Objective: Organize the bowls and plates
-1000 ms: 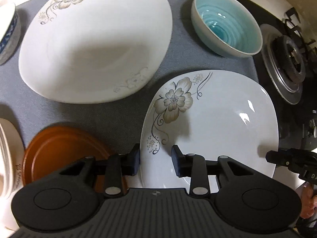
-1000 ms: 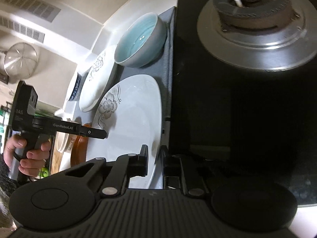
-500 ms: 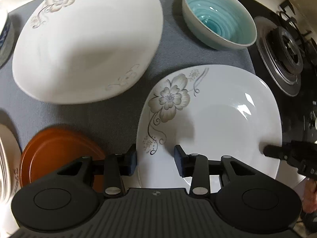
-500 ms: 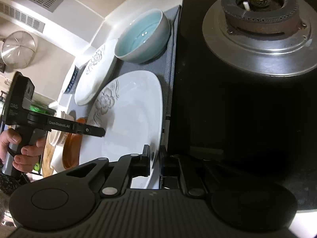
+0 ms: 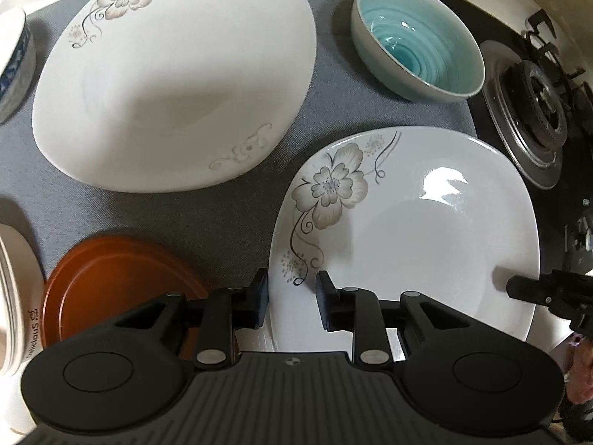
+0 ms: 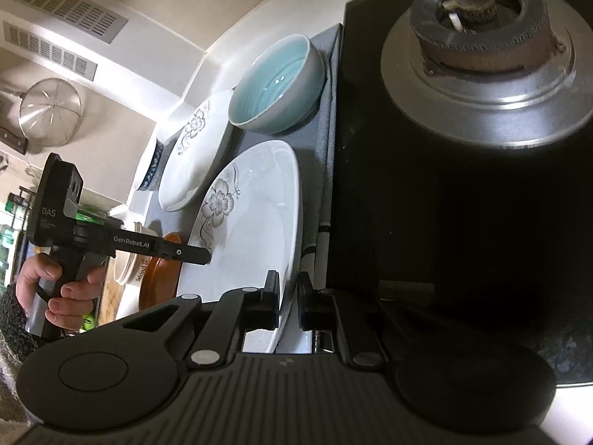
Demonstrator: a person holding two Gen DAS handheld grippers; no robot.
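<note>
A white square plate with a grey flower (image 5: 426, 237) is held tilted above the grey mat (image 5: 229, 204). My right gripper (image 6: 288, 302) is shut on its right rim; the same plate shows in the right wrist view (image 6: 255, 222). My left gripper (image 5: 291, 302) is open, its jaws straddling the plate's left rim without pinching it. A second, larger flowered plate (image 5: 174, 85) lies on the mat at the back left. A bowl with a turquoise inside (image 5: 418, 42) stands at the back right. A brown plate (image 5: 111, 285) lies at the front left.
A blue-patterned bowl (image 5: 15, 66) sits at the far left edge. A stack of white dishes (image 5: 15, 296) stands at the front left. A black gas hob with a burner (image 5: 537, 111) borders the mat on the right.
The flowered plate has lifted and tilted in my right gripper's grip. My left gripper has stayed open around its left rim, shifting slightly with the plate.
</note>
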